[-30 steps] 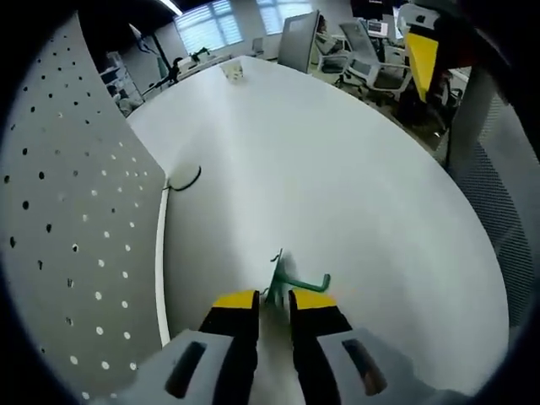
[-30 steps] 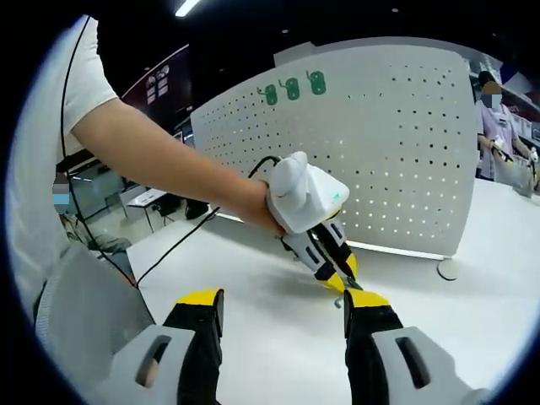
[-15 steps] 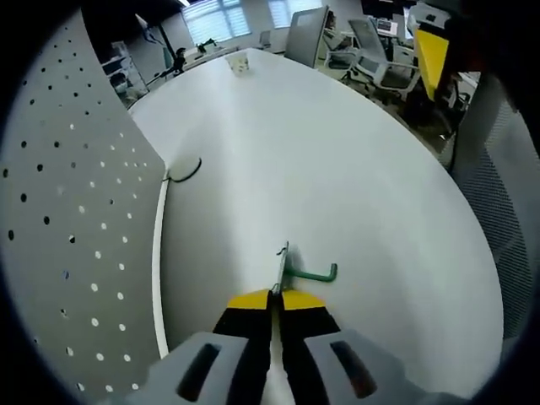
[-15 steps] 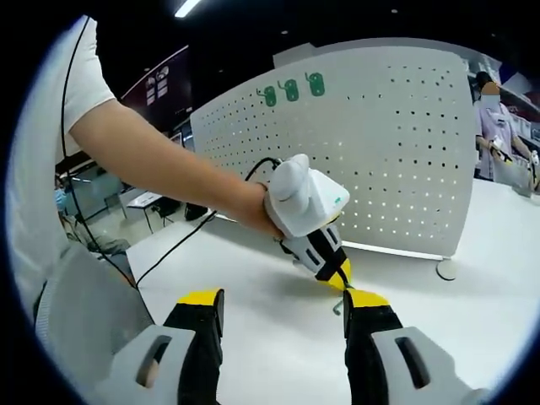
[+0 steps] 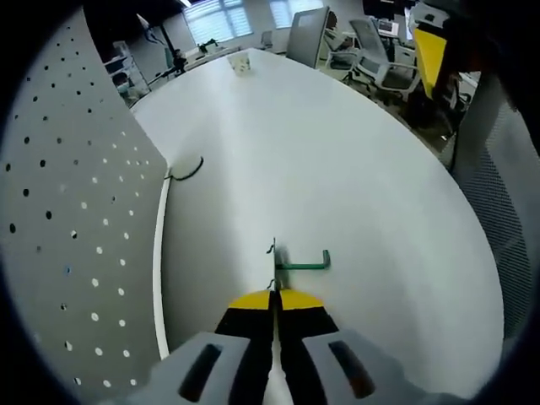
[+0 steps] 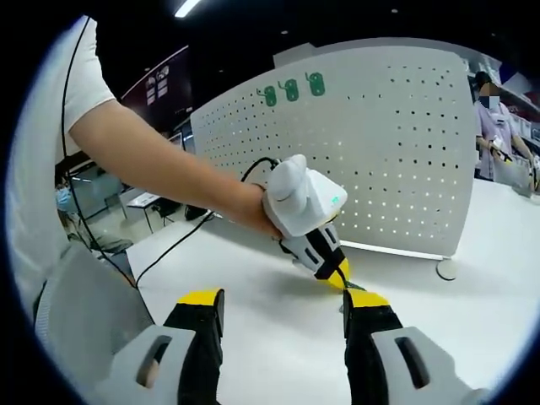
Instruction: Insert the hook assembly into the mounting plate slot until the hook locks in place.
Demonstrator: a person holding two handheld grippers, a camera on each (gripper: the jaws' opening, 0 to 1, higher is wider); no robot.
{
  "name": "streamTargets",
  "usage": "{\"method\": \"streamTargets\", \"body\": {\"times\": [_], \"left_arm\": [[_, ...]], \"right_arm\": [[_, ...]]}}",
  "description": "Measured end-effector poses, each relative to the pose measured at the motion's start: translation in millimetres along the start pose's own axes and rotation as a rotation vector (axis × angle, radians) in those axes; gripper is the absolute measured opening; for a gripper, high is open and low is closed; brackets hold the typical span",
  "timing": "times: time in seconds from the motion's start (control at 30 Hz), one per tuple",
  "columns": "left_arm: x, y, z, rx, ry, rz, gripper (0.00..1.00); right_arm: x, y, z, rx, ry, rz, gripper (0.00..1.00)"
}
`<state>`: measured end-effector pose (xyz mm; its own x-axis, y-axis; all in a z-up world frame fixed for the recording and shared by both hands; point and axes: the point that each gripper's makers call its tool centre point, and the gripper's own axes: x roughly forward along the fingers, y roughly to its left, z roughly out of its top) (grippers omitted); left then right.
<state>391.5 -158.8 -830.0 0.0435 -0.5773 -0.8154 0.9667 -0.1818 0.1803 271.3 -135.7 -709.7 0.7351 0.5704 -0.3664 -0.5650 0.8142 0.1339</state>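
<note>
White table (image 5: 354, 169); left gripper (image 5: 274, 297) clamps green hook (image 5: 297, 264); pegboard (image 6: 396, 152) upright.

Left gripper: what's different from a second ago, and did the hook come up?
The left gripper has shut on the green hook; a second ago its jaws stood apart around it. The hook has turned a little, and whether it has left the table I can't tell. The right gripper stays open and the pegboard stands as before.

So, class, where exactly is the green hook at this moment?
In the left gripper view, the green hook sits low and centre, pinched at the tips of the left tool above the white table, with the pegboard standing to its left.
</note>
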Motion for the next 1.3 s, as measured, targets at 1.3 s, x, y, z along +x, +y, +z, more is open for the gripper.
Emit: {"method": "streamTargets", "body": {"times": [1.3], "left_arm": [[-105.7, 9.4, 40.9, -0.240, -0.503, 0.218, 0.01]], "right_arm": [[-1.4, 1.9, 8.7, -0.007, -0.037, 0.001, 0.56]]}}
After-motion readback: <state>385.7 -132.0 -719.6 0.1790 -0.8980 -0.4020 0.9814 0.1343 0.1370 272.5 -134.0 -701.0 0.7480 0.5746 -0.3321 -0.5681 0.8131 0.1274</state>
